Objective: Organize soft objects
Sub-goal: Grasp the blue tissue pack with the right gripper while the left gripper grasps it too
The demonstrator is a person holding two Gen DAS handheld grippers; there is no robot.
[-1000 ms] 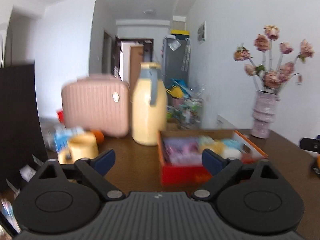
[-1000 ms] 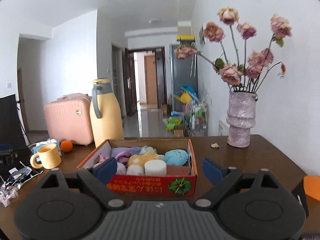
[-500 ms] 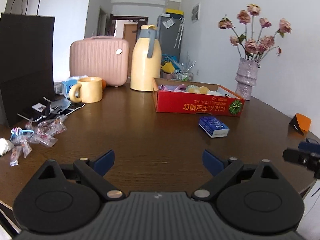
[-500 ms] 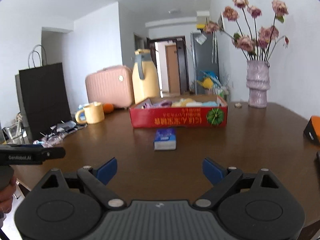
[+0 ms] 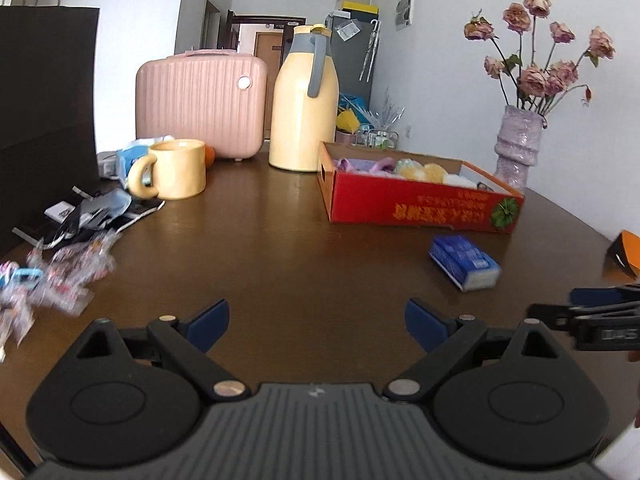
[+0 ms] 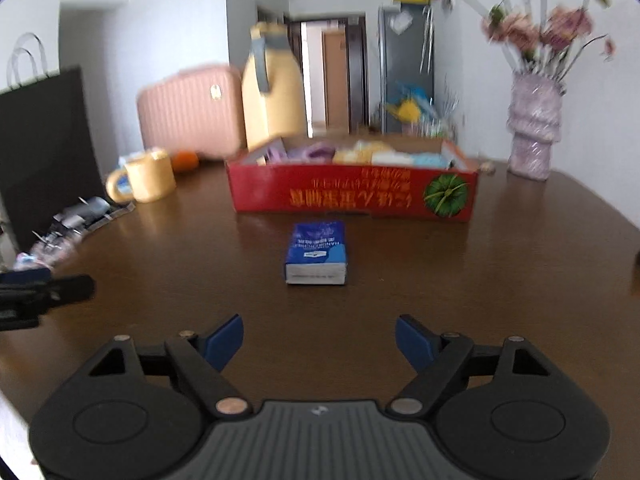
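Observation:
A red cardboard box (image 6: 354,194) (image 5: 416,206) holding several soft toys stands on the dark wooden table (image 5: 280,248). A blue tissue pack (image 6: 317,251) (image 5: 464,262) lies on the table just in front of the box. My right gripper (image 6: 319,340) hovers low over the table a short way before the pack, its jaws closing with nothing between them. My left gripper (image 5: 317,322) stands open over bare table, left of the pack, with nothing in it. Each gripper's tip shows at the edge of the other's view.
A yellow mug (image 5: 172,168), a pink case (image 5: 200,104) and a yellow jug (image 5: 302,100) stand at the back left. A black bag (image 5: 44,120) and loose wrappers (image 5: 60,272) fill the left edge. A flower vase (image 5: 516,144) stands back right; an orange object (image 5: 624,250) sits far right.
Both grippers have pulled back from the box and sunk towards the table. The tissue pack has come into view in front of the box. The right jaws have narrowed a little.

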